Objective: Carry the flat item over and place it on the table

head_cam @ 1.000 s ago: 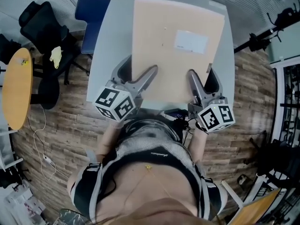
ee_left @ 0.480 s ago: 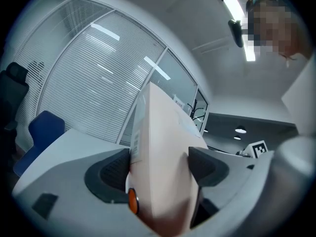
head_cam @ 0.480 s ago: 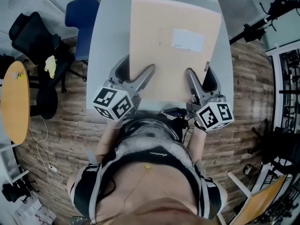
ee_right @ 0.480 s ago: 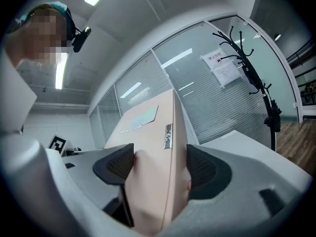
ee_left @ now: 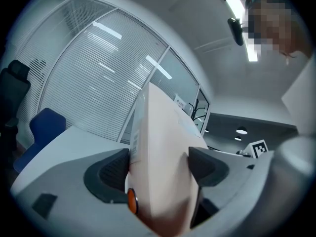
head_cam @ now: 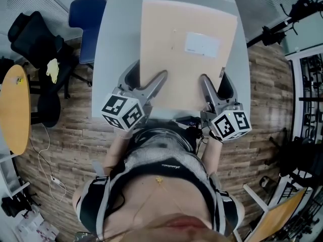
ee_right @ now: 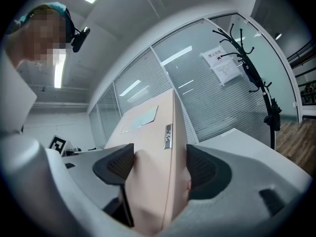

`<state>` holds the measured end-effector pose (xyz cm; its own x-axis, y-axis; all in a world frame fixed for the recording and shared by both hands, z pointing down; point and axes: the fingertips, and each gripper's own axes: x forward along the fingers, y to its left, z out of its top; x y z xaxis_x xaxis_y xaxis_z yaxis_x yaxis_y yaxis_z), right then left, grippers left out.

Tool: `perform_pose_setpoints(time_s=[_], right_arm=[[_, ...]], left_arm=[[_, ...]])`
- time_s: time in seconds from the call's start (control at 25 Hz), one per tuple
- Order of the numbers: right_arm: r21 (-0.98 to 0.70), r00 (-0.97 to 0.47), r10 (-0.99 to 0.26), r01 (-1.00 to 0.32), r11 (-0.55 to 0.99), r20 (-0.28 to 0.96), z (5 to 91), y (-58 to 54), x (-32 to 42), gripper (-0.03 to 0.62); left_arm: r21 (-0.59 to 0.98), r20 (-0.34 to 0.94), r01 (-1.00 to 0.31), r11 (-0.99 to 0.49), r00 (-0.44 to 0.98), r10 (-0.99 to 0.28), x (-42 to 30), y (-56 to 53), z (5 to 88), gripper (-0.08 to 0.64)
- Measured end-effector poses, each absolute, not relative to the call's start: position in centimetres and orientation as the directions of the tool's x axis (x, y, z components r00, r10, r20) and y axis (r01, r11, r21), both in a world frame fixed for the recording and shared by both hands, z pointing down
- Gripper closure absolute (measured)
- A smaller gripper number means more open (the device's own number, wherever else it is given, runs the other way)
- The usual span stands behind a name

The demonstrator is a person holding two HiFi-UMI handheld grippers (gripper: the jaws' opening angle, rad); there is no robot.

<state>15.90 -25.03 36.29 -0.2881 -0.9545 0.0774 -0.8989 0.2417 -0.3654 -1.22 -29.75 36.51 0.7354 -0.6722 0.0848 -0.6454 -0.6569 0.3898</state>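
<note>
grey office table (head_cam: 108,59) by glass walls (ee_right: 197,83). the flat cardboard box (head_cam: 186,54) sits over it, its near edge pinched by the left gripper (head_cam: 148,78) and right gripper (head_cam: 216,82), one each side, probably to keep it level. the gripper views show both clamped on its edge; the head view shows it centred over the tabletop.

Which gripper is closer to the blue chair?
Left. The left gripper grips the box on the side toward the blue chair; the right gripper grips the opposite side.
</note>
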Motion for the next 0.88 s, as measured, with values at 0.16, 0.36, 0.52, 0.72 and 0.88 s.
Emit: perform_pose_setpoints(time_s=[0.16,0.36,0.52,0.72,0.88], right_arm=[[-0.364,-0.286,-0.955,-0.900,0.238,0.083,36.4,-25.2,16.0,0.262],[-0.367,-0.287,-0.954,-0.900,0.237,0.088,36.5,-25.4,16.2,0.262],[-0.367,-0.284,-0.955,-0.900,0.235,0.086,36.6,-25.5,16.6,0.264],[-0.370,-0.285,-0.953,-0.900,0.232,0.097,36.9,-25.9,16.7,0.264],[-0.373,-0.284,-0.951,-0.901,0.222,0.120,38.3,-26.3,17.1,0.264]], left_arm=[[0.391,0.088,-0.647,-0.654,0.734,-0.673,-1.1,-29.9,36.6,0.193],[0.390,0.097,-0.653,-0.649,0.730,-0.676,-1.0,-30.1,36.7,0.193],[0.391,0.095,-0.652,-0.649,0.730,-0.676,-0.6,-30.2,36.8,0.193],[0.397,0.106,-0.657,-0.641,0.727,-0.679,-0.6,-30.5,37.2,0.193],[0.409,0.134,-0.663,-0.627,0.723,-0.678,-0.3,-30.9,38.6,0.193]])
